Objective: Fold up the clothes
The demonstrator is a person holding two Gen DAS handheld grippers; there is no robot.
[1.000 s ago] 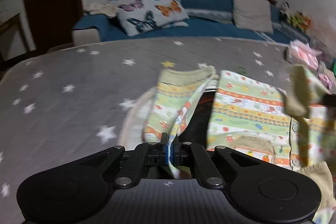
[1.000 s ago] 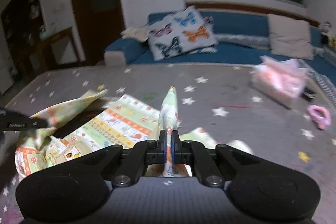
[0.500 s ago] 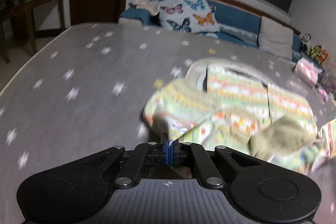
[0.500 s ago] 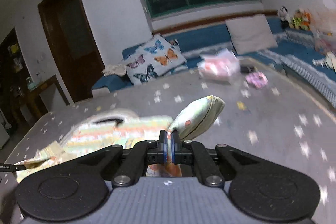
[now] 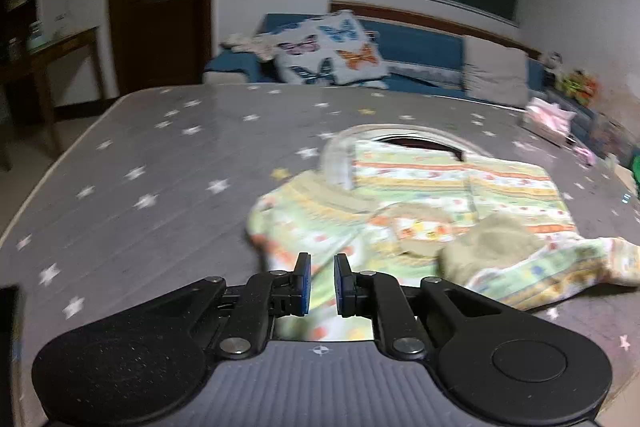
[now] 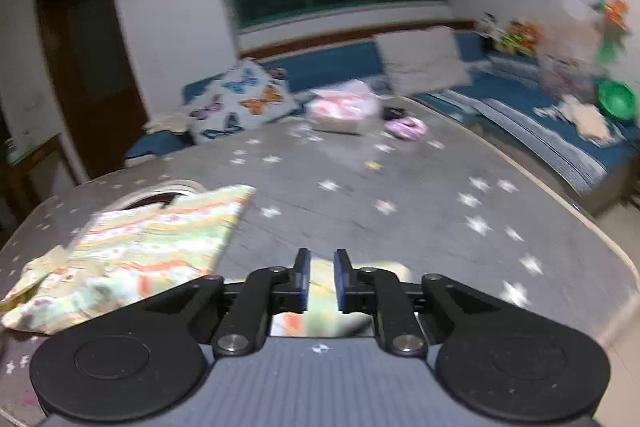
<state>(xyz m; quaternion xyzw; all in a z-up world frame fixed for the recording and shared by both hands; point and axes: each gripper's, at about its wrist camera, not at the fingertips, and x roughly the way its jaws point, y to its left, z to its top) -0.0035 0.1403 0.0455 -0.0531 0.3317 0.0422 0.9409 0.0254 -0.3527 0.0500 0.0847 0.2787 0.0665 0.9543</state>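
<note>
Two hand-held grippers are seen, each with black plastic linkages, rounded housings and blue-padded fingers. The left gripper point(image 5: 319, 277) is held with its jaws a narrow gap apart, nothing pinched between the pads; soft patterned fabric is seen through the gap, below and beyond the fingers. The right gripper point(image 6: 319, 277) is likewise parted by a narrow gap, and a pale bit of the same cloth is glimpsed between and beneath its fingers, though whether it is touched cannot be told.

The garment point(image 5: 420, 211) is spread on the table point(image 5: 160, 187), a soft, thin child's garment printed in horizontal bands of pale green, yellow, orange and white with small figures. Its sleeves and flaps are laid inward over the body in rumpled layers, and a dull beige cuff or lining is turned up near its near edge. A rounded white collar with a dark opening is seen at its far end. In the right wrist view the garment point(image 6: 132, 251) lies to the left, flat and roughly rectangular.

The table is covered by a grey cloth scattered with white stars. Beyond it, a butterfly-printed pillow point(image 5: 332, 49) is propped on a blue sofa point(image 5: 424, 47), and a pink packet point(image 6: 346, 107) rests at the table's far edge.
</note>
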